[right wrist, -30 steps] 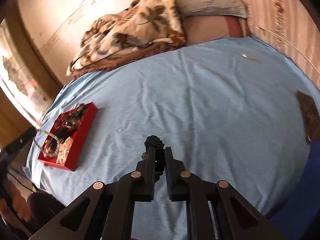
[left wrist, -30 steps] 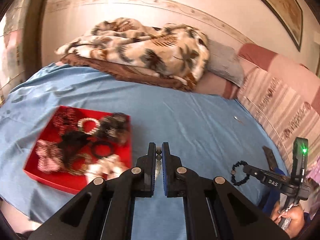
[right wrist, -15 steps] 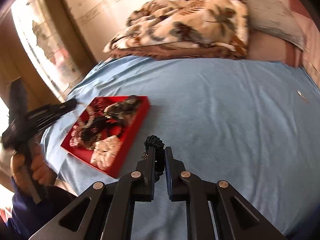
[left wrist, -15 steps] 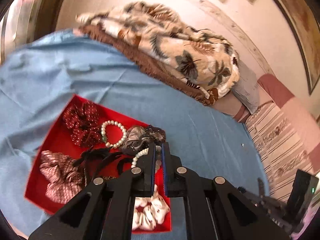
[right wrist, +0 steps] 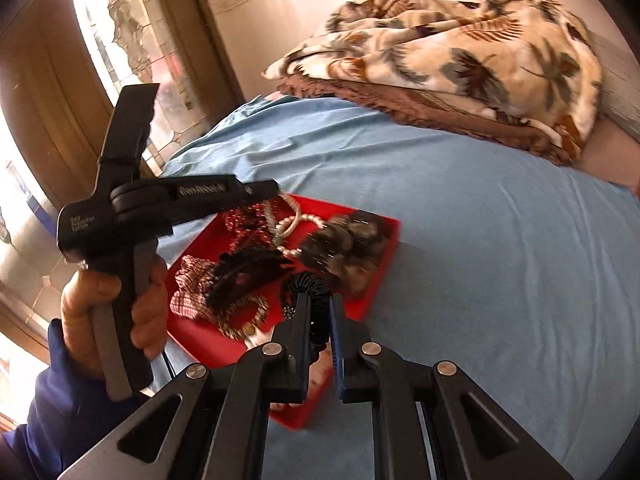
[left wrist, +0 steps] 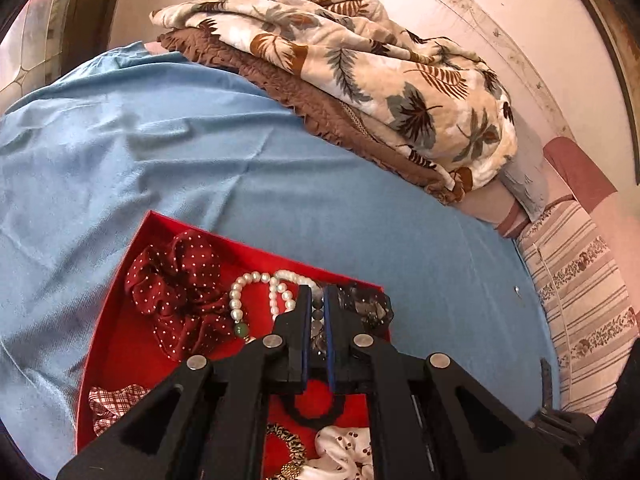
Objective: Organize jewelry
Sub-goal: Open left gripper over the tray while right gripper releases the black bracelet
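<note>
A red tray (left wrist: 120,336) lies on the blue bedsheet and holds scrunchies, a pearl bracelet (left wrist: 256,292) and other pieces. My left gripper (left wrist: 316,312) is shut on a beaded necklace (left wrist: 317,320) just above the tray's far right part. In the right wrist view the tray (right wrist: 384,268) sits ahead and left. My right gripper (right wrist: 318,304) is shut on a black beaded bracelet (right wrist: 310,292) above the tray's near edge. The left gripper (right wrist: 276,190) shows there over the tray's far side, with pearls hanging below it.
A leaf-patterned blanket (left wrist: 360,60) is heaped at the head of the bed, over a brown quilt. Striped pillows (left wrist: 580,280) lie at the right. A glass door (right wrist: 132,60) stands to the left of the bed. Bare blue sheet (right wrist: 500,240) lies right of the tray.
Both grippers have moved in over the red tray, each still holding its piece. The right gripper swung left from the bare sheet to the tray's near edge.
</note>
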The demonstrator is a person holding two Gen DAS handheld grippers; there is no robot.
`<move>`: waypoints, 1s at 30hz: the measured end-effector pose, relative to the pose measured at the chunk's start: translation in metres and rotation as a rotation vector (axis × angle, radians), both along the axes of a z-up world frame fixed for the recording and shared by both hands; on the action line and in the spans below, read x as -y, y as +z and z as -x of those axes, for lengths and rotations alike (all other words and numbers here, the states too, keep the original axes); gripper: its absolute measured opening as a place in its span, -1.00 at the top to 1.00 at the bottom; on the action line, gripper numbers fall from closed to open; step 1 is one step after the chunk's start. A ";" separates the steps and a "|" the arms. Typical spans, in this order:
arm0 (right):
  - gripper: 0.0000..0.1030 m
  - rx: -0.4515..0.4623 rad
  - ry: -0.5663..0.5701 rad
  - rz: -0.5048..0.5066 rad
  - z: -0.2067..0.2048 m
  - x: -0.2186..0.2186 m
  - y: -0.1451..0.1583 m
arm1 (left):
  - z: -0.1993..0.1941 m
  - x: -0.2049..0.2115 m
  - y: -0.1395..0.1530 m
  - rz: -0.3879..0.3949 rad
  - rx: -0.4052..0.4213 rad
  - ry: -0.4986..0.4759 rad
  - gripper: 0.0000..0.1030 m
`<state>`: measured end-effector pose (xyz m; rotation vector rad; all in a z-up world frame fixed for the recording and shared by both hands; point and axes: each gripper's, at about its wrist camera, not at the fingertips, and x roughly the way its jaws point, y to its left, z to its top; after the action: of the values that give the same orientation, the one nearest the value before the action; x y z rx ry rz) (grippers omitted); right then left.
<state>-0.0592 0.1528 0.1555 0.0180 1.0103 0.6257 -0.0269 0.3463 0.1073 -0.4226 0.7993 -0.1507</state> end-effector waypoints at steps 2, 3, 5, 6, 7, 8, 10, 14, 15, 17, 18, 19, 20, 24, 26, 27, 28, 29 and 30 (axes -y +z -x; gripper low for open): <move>0.80 -0.016 0.012 -0.004 -0.005 -0.010 -0.007 | 0.004 0.000 0.001 0.006 0.016 -0.008 0.90; 0.80 -0.031 0.018 -0.008 -0.008 -0.014 -0.012 | 0.007 0.000 0.003 0.009 0.027 -0.016 0.90; 0.80 -0.055 0.027 -0.008 -0.012 -0.020 -0.020 | 0.012 0.002 0.006 0.017 0.043 -0.031 0.90; 0.80 -0.068 0.031 -0.009 -0.013 -0.022 -0.024 | 0.015 0.002 0.008 0.019 0.050 -0.039 0.89; 0.80 -0.084 0.034 -0.016 -0.014 -0.023 -0.027 | 0.019 0.003 0.011 0.018 0.057 -0.043 0.90; 0.80 -0.095 0.036 -0.024 -0.014 -0.024 -0.028 | 0.024 0.003 0.013 0.011 0.059 -0.043 0.89; 0.80 -0.110 0.043 -0.048 -0.013 -0.022 -0.030 | 0.032 0.005 0.014 -0.024 0.051 -0.021 0.89; 0.80 -0.102 0.032 -0.057 -0.014 -0.018 -0.029 | 0.045 0.000 0.009 -0.021 0.012 -0.009 0.90; 0.80 -0.104 0.022 -0.055 -0.017 -0.016 -0.030 | 0.049 -0.002 0.007 -0.006 0.003 -0.009 0.90; 0.80 -0.100 0.007 -0.044 -0.023 -0.015 -0.032 | 0.058 -0.005 0.007 0.029 -0.002 -0.022 0.90; 0.80 -0.098 0.000 -0.032 -0.027 -0.014 -0.035 | 0.064 -0.006 0.007 0.039 -0.001 -0.022 0.89; 0.80 -0.099 -0.005 -0.023 -0.030 -0.015 -0.038 | 0.069 -0.008 0.007 0.045 -0.002 -0.019 0.89; 0.80 -0.100 -0.011 -0.016 -0.033 -0.015 -0.040 | 0.076 -0.009 0.006 0.056 -0.007 -0.020 0.89; 0.80 -0.095 -0.024 0.030 -0.043 -0.018 -0.052 | 0.094 -0.010 -0.006 0.084 -0.052 -0.033 0.89; 0.80 -0.098 -0.025 0.048 -0.045 -0.019 -0.056 | 0.099 -0.006 -0.016 0.058 -0.095 -0.042 0.90; 0.80 -0.095 -0.025 0.061 -0.046 -0.020 -0.058 | 0.099 -0.003 -0.020 0.035 -0.116 -0.045 0.89; 0.80 -0.091 -0.024 0.072 -0.046 -0.021 -0.059 | 0.098 0.000 -0.024 0.006 -0.137 -0.048 0.90; 0.80 -0.088 -0.021 0.084 -0.047 -0.023 -0.061 | 0.097 0.003 -0.027 -0.013 -0.151 -0.054 0.89; 0.80 -0.087 -0.019 0.093 -0.048 -0.024 -0.062 | 0.095 0.007 -0.030 -0.039 -0.171 -0.068 0.90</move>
<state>-0.0116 0.1769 0.0935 -0.0272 1.1217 0.5636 -0.1220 0.3390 0.0770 -0.3752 0.9842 -0.1633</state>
